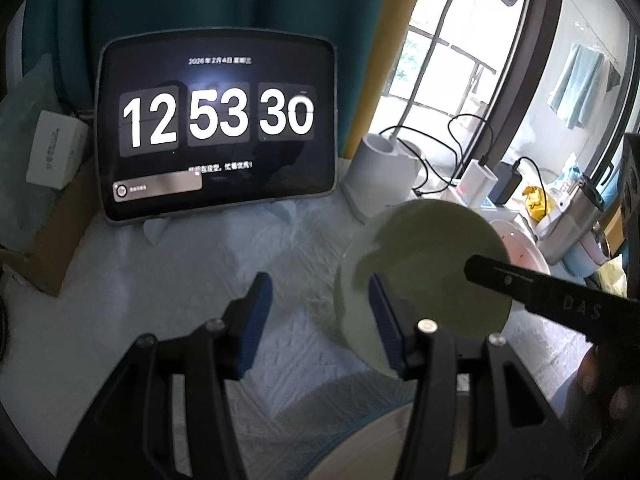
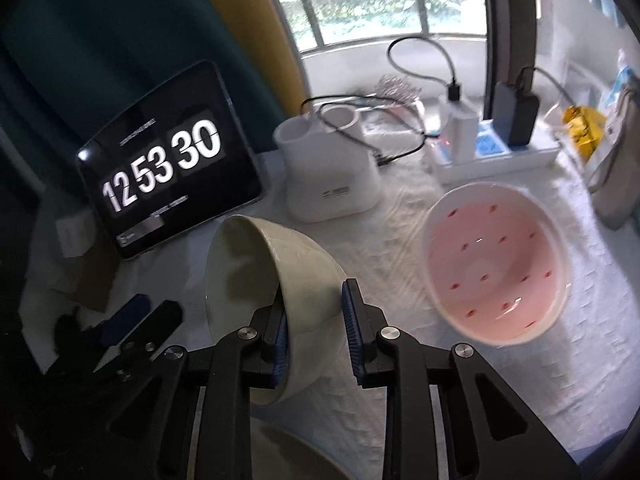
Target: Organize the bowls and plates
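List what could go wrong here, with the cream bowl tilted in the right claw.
1. The right claw pinches the bowl only by its wall, tipped on its side; it may slip and drop by the plate.
2. The open left claw hangs close beside it; the two could knock together.
3. The pink bowl sits near; a swing could hit it.

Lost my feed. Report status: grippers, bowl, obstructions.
Right gripper clamped on cream bowl's wall, bowl tipped on its side. Left gripper open, empty. Pink bowl sits apart; nothing blocking.
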Motion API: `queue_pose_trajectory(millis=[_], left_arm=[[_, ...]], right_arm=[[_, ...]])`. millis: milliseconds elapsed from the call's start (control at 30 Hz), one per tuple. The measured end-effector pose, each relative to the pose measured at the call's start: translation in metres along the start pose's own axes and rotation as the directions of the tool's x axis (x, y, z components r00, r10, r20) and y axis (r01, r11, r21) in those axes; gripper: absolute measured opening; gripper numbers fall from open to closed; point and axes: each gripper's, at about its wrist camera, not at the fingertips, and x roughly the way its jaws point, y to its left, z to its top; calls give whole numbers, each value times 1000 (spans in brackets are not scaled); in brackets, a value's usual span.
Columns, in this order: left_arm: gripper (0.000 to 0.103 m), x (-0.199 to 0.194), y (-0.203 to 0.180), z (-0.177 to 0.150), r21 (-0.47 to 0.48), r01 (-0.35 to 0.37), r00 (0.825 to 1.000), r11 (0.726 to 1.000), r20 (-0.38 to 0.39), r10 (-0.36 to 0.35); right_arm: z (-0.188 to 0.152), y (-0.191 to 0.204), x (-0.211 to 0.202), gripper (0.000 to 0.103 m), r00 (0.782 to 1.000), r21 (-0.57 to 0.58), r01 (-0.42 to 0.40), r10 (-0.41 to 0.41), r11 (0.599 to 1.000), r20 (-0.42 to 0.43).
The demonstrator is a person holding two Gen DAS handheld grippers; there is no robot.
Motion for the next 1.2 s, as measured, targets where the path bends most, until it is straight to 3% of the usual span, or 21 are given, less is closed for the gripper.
queue_pose_trajectory(millis=[133,233,400,633,867,1200], left_arm=[[52,5,-2,-1,3,2,1000,1000,-15,-2],[52,9,-6,-2,17,5,999,1000,-32,-4],[52,16,-15,-3,35,-9,998,999,-57,11],[52,13,-13,-3,27,-4,998,1000,-64,6],[52,2,-14,0,11,33,999,999,-18,-33],[52,19,-30,-6,75,13,998,997,-67,-8]], right_arm=[[0,3,2,26,1000,-14,6,-6,1000,-6],[0,-3,11,29,997,-5,69,-69,998,-27],[-8,-24,34,35,987,63,99,-90,993,-134],[-12,-21,36,35,986,33,105,-100,994,-130],[-13,-18,38,35,985,21,118,-114,993,-126],[-16,-16,39,33,988,5,96,-95,995,-118]])
